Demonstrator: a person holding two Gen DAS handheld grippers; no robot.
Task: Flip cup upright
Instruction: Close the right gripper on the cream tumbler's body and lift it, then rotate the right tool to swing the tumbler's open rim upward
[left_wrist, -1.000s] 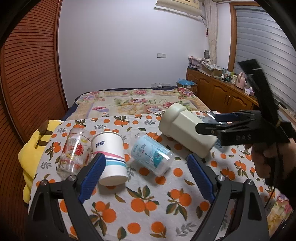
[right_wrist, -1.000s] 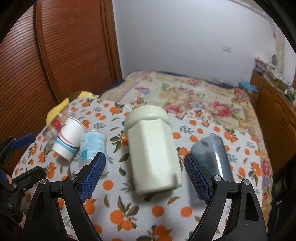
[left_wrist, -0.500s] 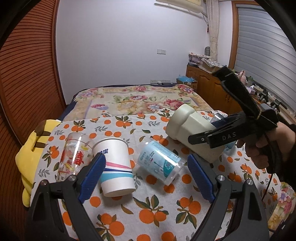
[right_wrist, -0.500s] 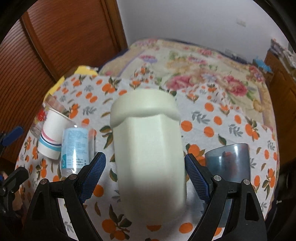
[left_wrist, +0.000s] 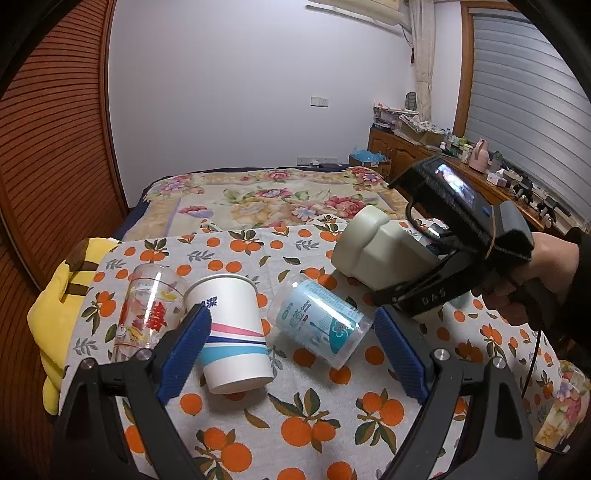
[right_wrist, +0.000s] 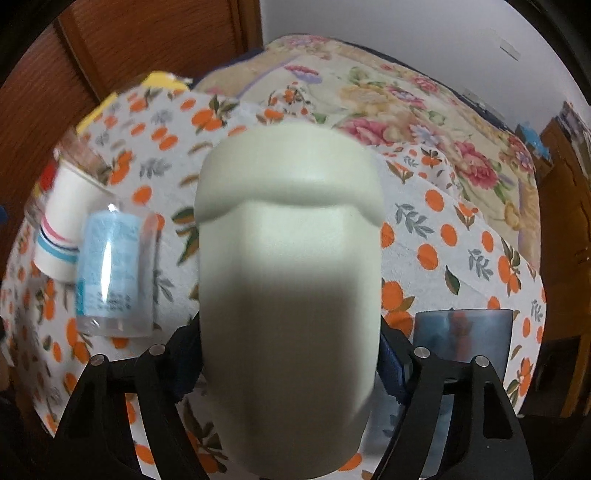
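Note:
A large cream faceted cup (right_wrist: 288, 266) lies on its side on the orange-print tablecloth (left_wrist: 332, 417). My right gripper (right_wrist: 290, 363) has its fingers against both sides of it, shut on it; it also shows in the left wrist view (left_wrist: 384, 254) with the right gripper (left_wrist: 417, 291) around it. My left gripper (left_wrist: 291, 354) is open and empty, above the table's near part. Between its fingers lie a white paper cup (left_wrist: 231, 328) and a clear cup with a blue label (left_wrist: 321, 323), both on their sides.
A clear glass with red print (left_wrist: 147, 310) lies left of the paper cup. A grey-blue translucent cup (right_wrist: 465, 339) sits right of the cream cup. A yellow plush (left_wrist: 55, 314) hangs at the table's left edge. A bed (left_wrist: 266, 199) lies beyond.
My right gripper has moved in over the cream cup and closed on its sides. The left gripper has drawn back a little and stays open.

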